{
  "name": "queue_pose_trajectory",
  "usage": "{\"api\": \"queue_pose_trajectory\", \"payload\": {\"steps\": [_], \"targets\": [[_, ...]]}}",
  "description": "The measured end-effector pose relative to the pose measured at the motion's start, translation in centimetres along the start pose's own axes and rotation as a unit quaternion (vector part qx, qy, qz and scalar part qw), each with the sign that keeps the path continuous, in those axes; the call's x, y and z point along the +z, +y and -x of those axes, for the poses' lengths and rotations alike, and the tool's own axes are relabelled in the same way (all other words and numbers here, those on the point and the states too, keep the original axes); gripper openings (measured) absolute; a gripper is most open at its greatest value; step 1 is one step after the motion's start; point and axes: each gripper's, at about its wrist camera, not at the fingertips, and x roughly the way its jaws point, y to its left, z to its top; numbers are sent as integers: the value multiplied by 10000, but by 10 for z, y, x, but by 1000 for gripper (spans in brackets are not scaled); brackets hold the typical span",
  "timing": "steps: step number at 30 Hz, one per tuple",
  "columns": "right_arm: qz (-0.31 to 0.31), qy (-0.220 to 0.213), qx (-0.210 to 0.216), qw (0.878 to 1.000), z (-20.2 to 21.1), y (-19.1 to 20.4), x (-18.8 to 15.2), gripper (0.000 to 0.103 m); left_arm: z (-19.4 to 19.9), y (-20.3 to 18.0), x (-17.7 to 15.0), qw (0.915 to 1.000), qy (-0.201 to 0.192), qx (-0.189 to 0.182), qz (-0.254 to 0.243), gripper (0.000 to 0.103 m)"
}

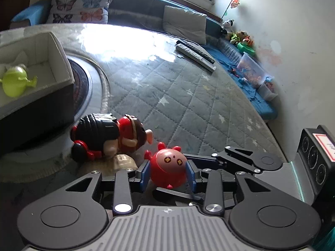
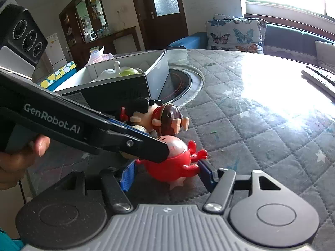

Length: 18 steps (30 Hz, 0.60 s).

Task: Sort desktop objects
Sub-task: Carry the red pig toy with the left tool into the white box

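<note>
Left wrist view: the box [image 1: 60,62] already holds a green toy [image 1: 15,81], so some sorting looks done; a pirate figure [image 1: 108,138] and a round red toy [image 1: 168,167] lie on the quilted table [image 1: 188,96], unsorted; the left gripper [image 1: 168,172] stands part open, its blue pads flanking the red toy, contact uncertain.

Right wrist view: the right gripper [image 2: 165,172] also brackets the red toy [image 2: 175,163], jaws part open with gaps both sides, holding nothing; the left gripper's finger [image 2: 146,146] crosses over the toy; the pirate figure [image 2: 161,119] lies just beyond, the box [image 2: 125,81] behind it.
</note>
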Motion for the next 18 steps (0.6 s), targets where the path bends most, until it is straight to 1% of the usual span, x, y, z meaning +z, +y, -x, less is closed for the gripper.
{"api": "queue_pose_trajectory", "payload": {"steps": [5,10,14,18], "targets": [[-60,-51,-34,10000,3,-3,-1,64,-1,-1,0,10000,-10,-68,34,39],[112,-80,-153,9998,10,3,2,64,5,2,0,9994,-71,-294,135,40],[412,-160,-239,9987,18,15,12,64,22,6,1,9985,-310,-412,198,40],[824,-275,-279,9958,20,34,32,64,46,17,5,9961,-676,-464,321,40]]}}
